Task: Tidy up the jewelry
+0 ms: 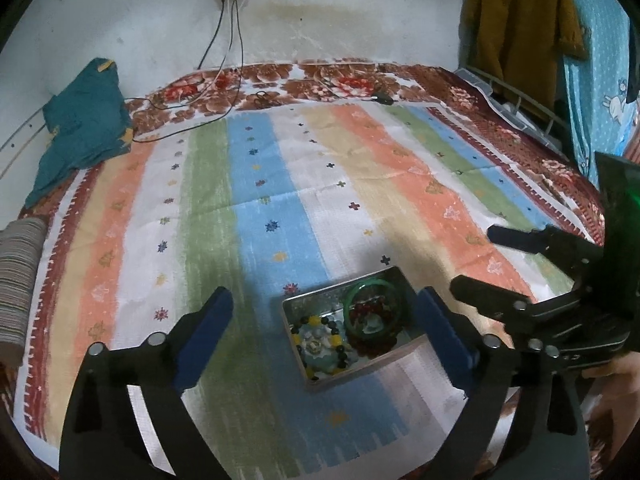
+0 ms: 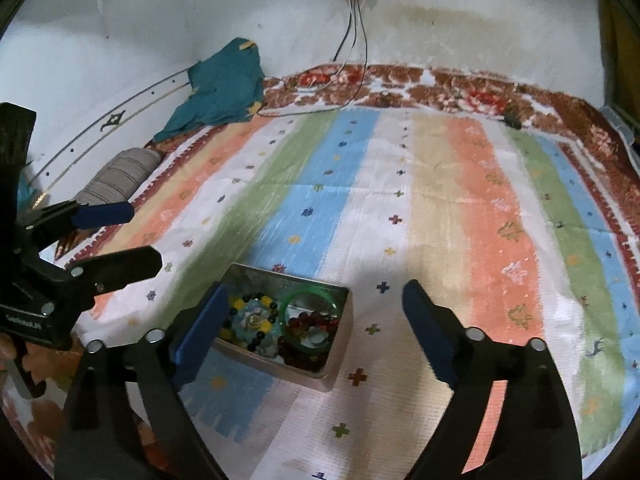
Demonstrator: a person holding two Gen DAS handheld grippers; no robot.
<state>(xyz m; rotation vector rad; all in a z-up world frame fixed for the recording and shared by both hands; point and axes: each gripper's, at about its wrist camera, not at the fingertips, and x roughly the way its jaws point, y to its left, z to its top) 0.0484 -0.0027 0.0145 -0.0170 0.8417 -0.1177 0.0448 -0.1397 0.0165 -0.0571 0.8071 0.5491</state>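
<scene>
An open metal tin [image 1: 360, 370] [image 2: 339, 344] lies on the striped bedsheet [image 1: 320, 184]. It holds a green bangle [image 1: 362, 285] [image 2: 308, 293], dark red beads [image 1: 368, 309] [image 2: 308, 322] and a black-and-yellow bead bracelet [image 1: 316, 322] [image 2: 236, 304] around a pale blue piece. My left gripper [image 1: 324, 300] [image 2: 144, 236] is open; in its own view the tin shows between the blue pads, untouched. My right gripper [image 2: 316, 290] [image 1: 474, 258] is open too, its left pad in front of the tin's near corner. Neither holds anything.
A teal cloth [image 1: 84, 128] [image 2: 224, 84] and a striped bolster [image 1: 18, 272] [image 2: 120, 176] lie at the bed's left edge by the wall. Cables [image 1: 224, 92] run from a wall socket onto the bed's far end. Clothes [image 1: 516, 20] hang at the right. A person's hand [image 1: 616, 372] grips the right tool.
</scene>
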